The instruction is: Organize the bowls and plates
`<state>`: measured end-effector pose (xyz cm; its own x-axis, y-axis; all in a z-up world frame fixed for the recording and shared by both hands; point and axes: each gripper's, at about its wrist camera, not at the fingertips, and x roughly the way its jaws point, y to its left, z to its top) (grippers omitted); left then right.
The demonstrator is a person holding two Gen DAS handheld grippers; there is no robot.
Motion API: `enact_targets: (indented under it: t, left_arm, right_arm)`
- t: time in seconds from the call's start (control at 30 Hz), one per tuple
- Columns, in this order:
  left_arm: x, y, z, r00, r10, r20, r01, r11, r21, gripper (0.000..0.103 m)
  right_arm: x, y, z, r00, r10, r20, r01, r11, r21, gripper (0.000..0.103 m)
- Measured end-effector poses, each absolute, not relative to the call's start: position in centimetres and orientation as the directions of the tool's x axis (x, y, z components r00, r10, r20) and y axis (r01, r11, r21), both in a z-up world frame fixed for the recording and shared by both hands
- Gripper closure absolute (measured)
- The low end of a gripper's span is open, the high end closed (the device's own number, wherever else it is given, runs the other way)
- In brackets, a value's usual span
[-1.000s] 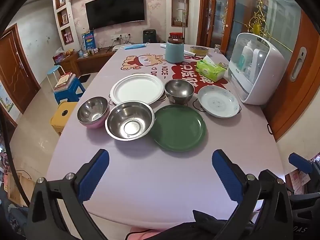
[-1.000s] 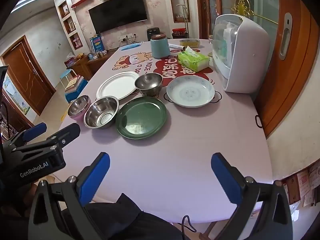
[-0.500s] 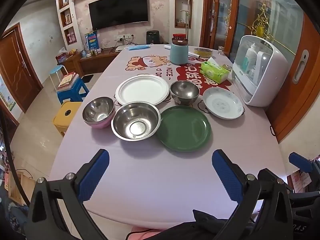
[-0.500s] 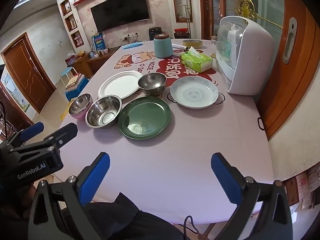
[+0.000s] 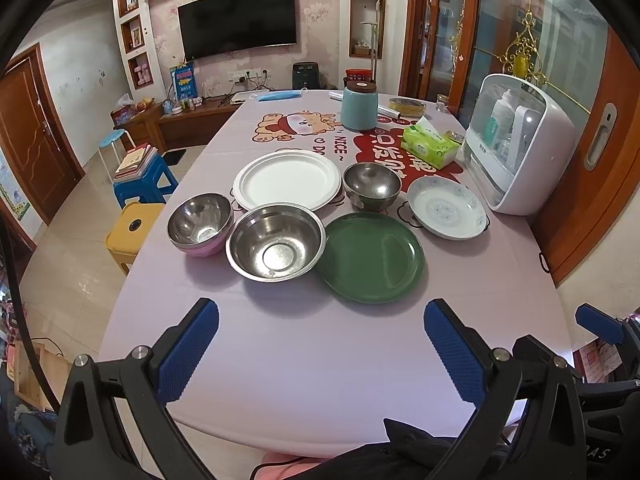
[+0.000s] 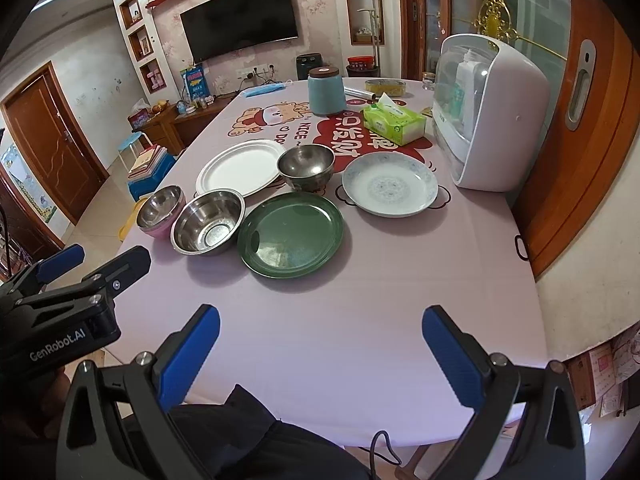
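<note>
Landmark: green plate (image 5: 372,257).

Table (image 5: 320,360): the near stretch is bare, probably kept as working room.

White plate (image 5: 287,179): behind the green plate, to its left. Patterned plate (image 5: 447,207): behind it, to the right. Large steel bowl (image 5: 276,241): touching the green plate's left rim. Dark steel bowl (image 5: 372,185): directly behind it. Pink-based bowl (image 5: 201,224): farthest left, beyond the large bowl. All lie singly, unstacked, so the sorting looks not yet begun.

Left gripper (image 5: 320,344) and right gripper (image 6: 320,344): both hang over the near table edge, fingers spread wide, nothing held; likely poised for a first pick.

View difference: the right wrist view shows the left gripper's body from the side and glare on the green plate; the left wrist view shows only one blue tip of the right gripper at its right edge.
</note>
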<state>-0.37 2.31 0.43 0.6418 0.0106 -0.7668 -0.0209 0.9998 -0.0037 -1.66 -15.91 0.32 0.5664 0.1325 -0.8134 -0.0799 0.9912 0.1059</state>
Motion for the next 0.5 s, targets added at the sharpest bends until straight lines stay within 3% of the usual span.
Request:
enact_targets:
  t: [0.5]
  left_arm:
    - [-1.9, 3.0, 0.5, 0.636, 0.049, -0.77, -0.068, 0.998, 0.007, 0.001]
  right_arm:
    - [-2.0, -15.1, 0.6, 0.566, 0.161, -0.809, -0.134, 0.986, 0.102, 0.001]
